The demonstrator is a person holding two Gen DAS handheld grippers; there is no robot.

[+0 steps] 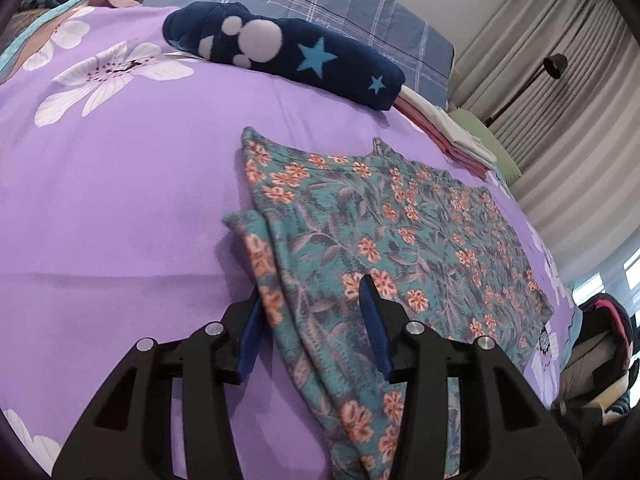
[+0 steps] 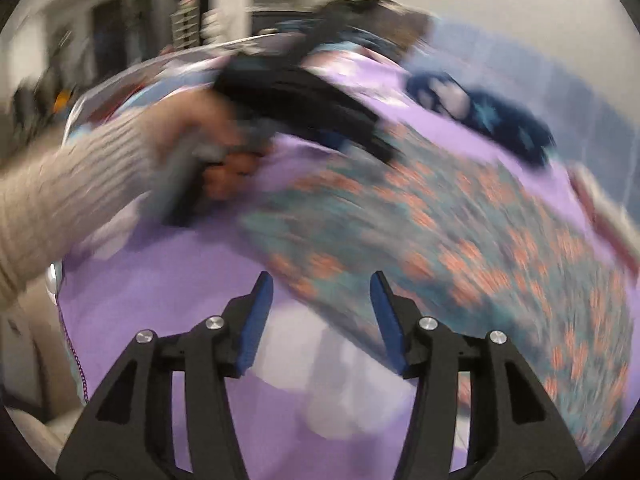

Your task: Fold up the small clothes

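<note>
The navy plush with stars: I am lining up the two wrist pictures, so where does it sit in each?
Left wrist view: the navy plush lies at top centre on the purple sheet, beyond the floral garment.
Right wrist view: the navy plush, blurred, sits upper right, again beyond the floral garment.
Shared landmark: the floral garment, just ahead of the plush in both.

Your bed [image 1: 120, 208] wears a purple flowered cover. Under your left claw [image 1: 312, 292] lies the teal floral garment [image 1: 380, 240]; beyond it rest a navy starred fleece [image 1: 304, 56] and pink-and-white folded clothes [image 1: 452, 136].
</note>
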